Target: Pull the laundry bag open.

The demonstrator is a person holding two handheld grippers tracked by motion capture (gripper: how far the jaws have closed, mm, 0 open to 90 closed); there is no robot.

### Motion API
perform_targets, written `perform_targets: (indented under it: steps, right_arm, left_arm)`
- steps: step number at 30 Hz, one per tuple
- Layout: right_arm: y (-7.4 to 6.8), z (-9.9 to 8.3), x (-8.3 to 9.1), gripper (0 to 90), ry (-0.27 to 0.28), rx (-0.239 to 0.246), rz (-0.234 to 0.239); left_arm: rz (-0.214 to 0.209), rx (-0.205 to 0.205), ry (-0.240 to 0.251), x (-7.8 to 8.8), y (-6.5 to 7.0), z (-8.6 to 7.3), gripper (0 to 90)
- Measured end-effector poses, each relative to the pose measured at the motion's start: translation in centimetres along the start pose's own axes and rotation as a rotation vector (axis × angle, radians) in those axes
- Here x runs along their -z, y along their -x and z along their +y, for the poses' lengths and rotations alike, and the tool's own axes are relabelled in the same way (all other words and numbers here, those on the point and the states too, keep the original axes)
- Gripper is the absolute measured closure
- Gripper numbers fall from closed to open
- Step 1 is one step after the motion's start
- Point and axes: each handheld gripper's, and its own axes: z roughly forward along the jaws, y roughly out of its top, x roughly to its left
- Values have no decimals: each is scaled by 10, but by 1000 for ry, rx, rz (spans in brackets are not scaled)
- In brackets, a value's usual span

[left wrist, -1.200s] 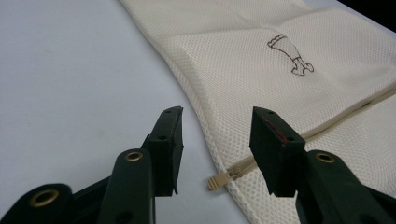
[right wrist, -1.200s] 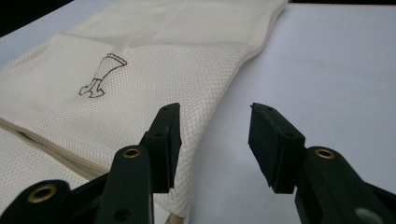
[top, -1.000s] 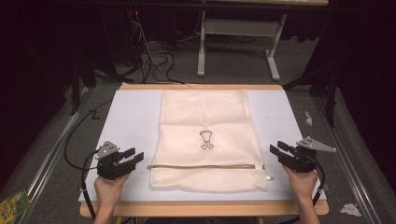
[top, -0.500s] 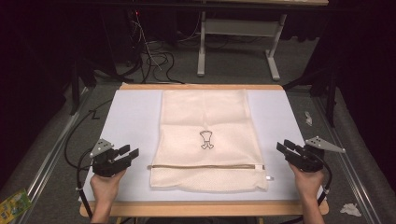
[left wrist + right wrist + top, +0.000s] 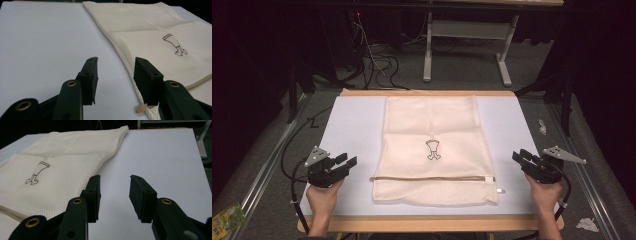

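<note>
White desk (image 5: 352, 125) | mesh bag (image 5: 432, 125) flat mid-desk, long axis running away | left tool (image 5: 343, 165) gaping, empty, nearer bag's edge | right tool (image 5: 524, 159) just narrowing, empty, bag inboard.

The right gripper (image 5: 113, 195) hovered over the white counter (image 5: 162, 157), its jaws apart and just narrowing with nothing between them, beside the edge of a cream mesh bag (image 5: 62, 170) printed with a small dark emblem (image 5: 37, 172)

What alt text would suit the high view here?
A cream mesh laundry bag lies flat on a white table, zipper edge nearest the person. An open left claw and right claw flank it, neither touching it.
</note>
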Motion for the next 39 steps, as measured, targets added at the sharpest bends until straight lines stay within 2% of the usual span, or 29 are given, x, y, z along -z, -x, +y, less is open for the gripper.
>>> perform_targets:
  steps: [15, 24, 39]
  right_arm:
    - [11, -3, -1, 628, -6, -29, -31]
    - [15, -5, -4, 630, -17, -36, -47]
    - [16, -6, -13, 631, -44, -20, -78]
  left_arm:
    - [35, 19, -5, -8, -8, -3, 542]
    - [56, 9, -17, -14, -10, -3, 541]
    - [84, -19, -44, -28, -8, -6, 538]
